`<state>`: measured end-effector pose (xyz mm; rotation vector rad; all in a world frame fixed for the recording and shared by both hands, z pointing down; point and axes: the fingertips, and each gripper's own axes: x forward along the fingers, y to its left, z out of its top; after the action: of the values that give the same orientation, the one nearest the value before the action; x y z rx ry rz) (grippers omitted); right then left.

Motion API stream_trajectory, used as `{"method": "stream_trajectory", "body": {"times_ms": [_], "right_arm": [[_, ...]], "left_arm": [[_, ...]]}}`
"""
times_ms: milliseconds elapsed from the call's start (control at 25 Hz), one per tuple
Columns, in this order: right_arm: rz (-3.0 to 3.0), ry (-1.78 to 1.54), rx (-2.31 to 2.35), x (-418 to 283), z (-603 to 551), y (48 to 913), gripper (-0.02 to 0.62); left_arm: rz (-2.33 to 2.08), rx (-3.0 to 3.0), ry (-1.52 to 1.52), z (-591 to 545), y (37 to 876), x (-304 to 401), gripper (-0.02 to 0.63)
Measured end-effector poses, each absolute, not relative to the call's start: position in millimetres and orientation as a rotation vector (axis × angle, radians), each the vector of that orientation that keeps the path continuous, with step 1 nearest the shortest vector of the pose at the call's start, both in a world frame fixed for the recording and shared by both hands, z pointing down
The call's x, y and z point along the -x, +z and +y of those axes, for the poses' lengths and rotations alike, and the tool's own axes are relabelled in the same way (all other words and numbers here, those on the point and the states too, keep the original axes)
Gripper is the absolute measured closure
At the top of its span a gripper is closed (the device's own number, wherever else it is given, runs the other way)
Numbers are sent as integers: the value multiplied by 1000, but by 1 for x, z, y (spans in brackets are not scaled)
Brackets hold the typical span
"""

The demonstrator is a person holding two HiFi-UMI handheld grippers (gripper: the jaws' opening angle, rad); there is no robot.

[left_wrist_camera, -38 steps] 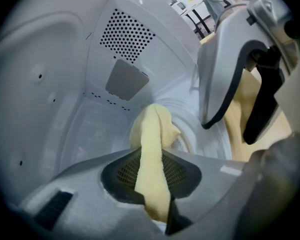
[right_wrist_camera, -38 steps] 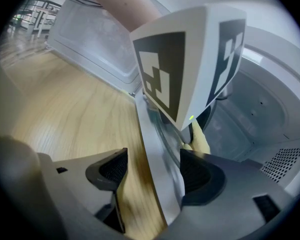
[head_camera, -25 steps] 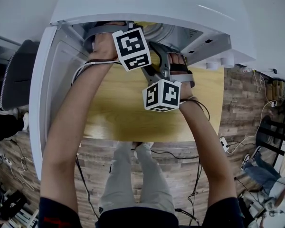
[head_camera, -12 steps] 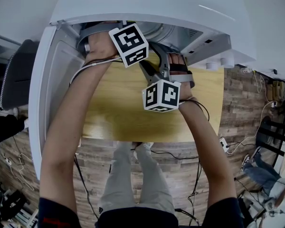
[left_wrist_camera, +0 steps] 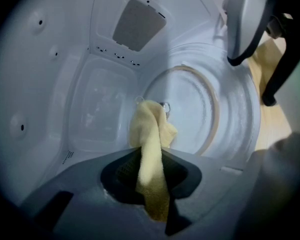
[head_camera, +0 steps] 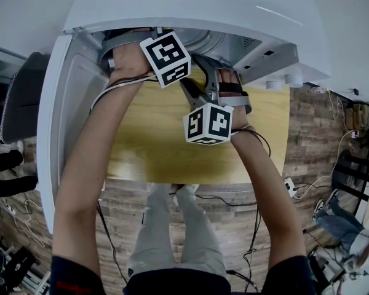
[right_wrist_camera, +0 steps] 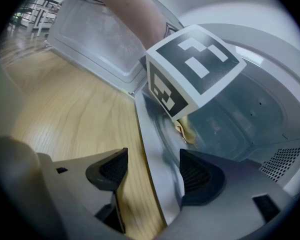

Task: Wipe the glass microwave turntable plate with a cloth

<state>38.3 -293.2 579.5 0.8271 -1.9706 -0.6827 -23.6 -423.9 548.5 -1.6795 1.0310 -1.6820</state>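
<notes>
- Left gripper reaches into the microwave cavity. Its jaws are pinching a yellow cloth, which stands out ahead of them.
- Glass turntable plate lies on the cavity floor. In the left gripper view the cloth's free end sits at the 9 o'clock side of the plate's ring; I cannot tell whether it touches.
- Right gripper has its jaws spread with nothing pinched, astride the microwave's front sill. Wooden table is at its 9 o'clock.
- Door hangs open at 9 o'clock in the head view.
</notes>
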Motion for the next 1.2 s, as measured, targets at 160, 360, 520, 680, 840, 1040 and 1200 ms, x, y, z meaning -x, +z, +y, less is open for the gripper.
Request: {"method": "stream_trajectory", "body": {"times_ms": [160, 360, 520, 680, 840, 1040, 1200], "right_arm": [[-1970, -683, -831, -37, -294, 579, 307], [-1967, -682, -836, -38, -293, 580, 307], [-1967, -681, -841, -37, -294, 579, 307], [-1969, -679, -842, -36, -293, 579, 307], [-1968, -680, -842, -37, -294, 579, 307], [-1974, -680, -839, -37, -294, 580, 306], [-1981, -682, -846, -38, -294, 579, 305]], "left_arm": [[1032, 1712, -1664, -425, 547, 22, 546], [1023, 1749, -1622, -425, 548, 13, 546], [982, 1774, -1602, -422, 547, -1, 546], [951, 1812, -1568, -418, 546, -18, 547], [917, 1833, -1543, -415, 546, -31, 548], [859, 1892, -1508, -407, 547, -50, 548], [830, 1932, -1460, -400, 546, -65, 548]]}}
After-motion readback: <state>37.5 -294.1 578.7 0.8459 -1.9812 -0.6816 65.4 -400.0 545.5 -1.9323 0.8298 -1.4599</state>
